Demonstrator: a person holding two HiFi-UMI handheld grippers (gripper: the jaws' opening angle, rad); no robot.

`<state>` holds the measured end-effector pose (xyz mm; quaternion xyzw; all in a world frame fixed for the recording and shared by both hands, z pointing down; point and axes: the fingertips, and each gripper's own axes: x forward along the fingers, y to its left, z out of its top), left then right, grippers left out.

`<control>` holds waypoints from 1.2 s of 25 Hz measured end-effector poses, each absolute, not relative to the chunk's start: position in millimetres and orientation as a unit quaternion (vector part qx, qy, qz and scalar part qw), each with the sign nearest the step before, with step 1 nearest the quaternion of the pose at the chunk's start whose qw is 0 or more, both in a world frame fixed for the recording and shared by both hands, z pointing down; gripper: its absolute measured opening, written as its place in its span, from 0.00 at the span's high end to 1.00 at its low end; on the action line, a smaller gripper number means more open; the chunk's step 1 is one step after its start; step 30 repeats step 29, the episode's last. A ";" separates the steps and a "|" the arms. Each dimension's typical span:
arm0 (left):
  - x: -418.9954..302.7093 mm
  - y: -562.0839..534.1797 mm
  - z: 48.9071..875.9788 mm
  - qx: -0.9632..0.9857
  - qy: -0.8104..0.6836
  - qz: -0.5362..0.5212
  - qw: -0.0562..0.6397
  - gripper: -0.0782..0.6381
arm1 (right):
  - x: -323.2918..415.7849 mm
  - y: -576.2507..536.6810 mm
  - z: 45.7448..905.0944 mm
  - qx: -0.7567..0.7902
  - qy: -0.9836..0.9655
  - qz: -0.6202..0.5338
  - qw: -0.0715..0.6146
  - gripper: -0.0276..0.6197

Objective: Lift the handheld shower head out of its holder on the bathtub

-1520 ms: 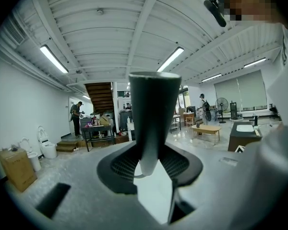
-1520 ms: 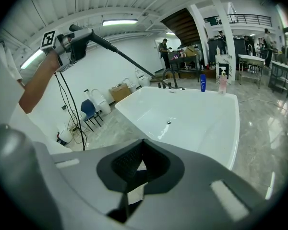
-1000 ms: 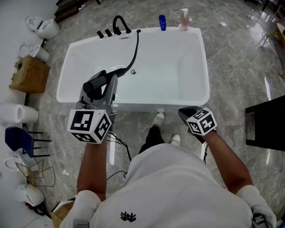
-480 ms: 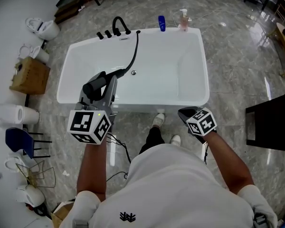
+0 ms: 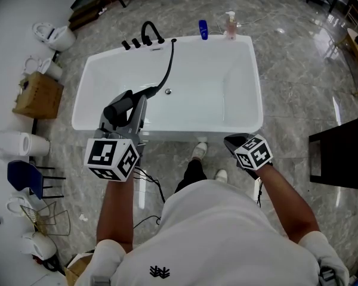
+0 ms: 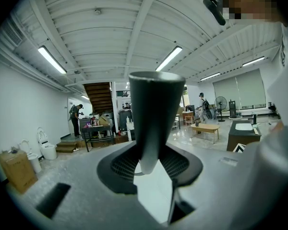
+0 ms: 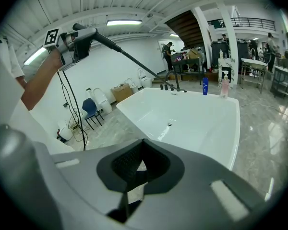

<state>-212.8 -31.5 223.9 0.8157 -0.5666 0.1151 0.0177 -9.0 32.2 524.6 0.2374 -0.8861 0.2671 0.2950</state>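
The black handheld shower head (image 5: 120, 106) is up off the white bathtub (image 5: 258, 88), held above its near left rim. My left gripper (image 5: 137, 103) is shut on its handle. The black hose (image 5: 169, 64) runs from the handle back to the far rim beside the black faucet (image 5: 148, 31). In the left gripper view the shower head (image 6: 153, 114) rises as a dark cone between the jaws of my left gripper (image 6: 151, 171). My right gripper (image 5: 232, 142) hangs by the tub's near right corner, jaws together, nothing in them. The right gripper view shows my right gripper (image 7: 134, 176), the bathtub (image 7: 182, 119) and the hose (image 7: 129, 56).
A blue bottle (image 5: 203, 28) and a pink pump bottle (image 5: 231, 24) stand on the tub's far rim. A cardboard box (image 5: 39, 94), toilets (image 5: 53, 33) and a blue chair (image 5: 24, 174) line the left. A black cabinet (image 5: 340, 154) stands at the right.
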 end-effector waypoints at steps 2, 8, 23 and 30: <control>-213.2 -32.2 223.6 0.816 -0.567 0.116 0.017 0.70 | -9.5 31.9 524.4 0.237 -0.887 0.266 0.295 0.94; -215.5 -33.0 223.7 0.816 -0.566 0.115 0.018 0.70 | -10.5 33.4 525.5 0.239 -0.886 0.265 0.296 0.94; -213.0 -38.2 220.0 0.820 -0.561 0.114 0.015 0.70 | -9.6 33.7 531.2 0.244 -0.884 0.273 0.290 0.94; -210.4 -41.0 219.3 0.822 -0.557 0.114 0.016 0.70 | -6.3 33.2 532.6 0.247 -0.882 0.276 0.291 0.94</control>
